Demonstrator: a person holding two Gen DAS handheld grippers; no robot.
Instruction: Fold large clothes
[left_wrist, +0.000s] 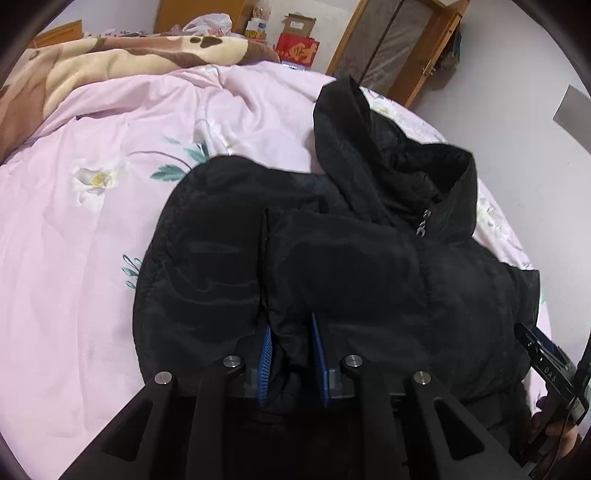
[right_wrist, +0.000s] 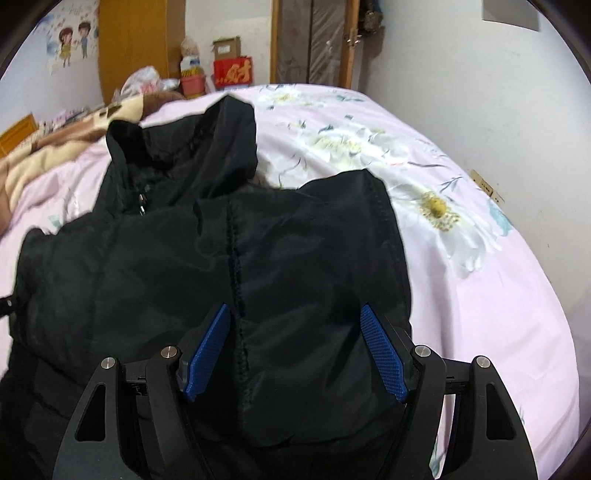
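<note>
Black padded jacket (left_wrist: 369, 266) lies across a pink floral bedspread (left_wrist: 92, 221), its long axis running straight away from both tools, hood (right_wrist: 221, 147) and stand-up collar at the far end, zipper pull glinting below the collar. Left gripper (left_wrist: 291, 358), its ribbed blue pads narrowly parted, has a fold of the smooth, puffy fabric between them at the near hem. Right gripper (right_wrist: 295, 354) stands wide open, straddling a stitched seam without gripping it.
</note>
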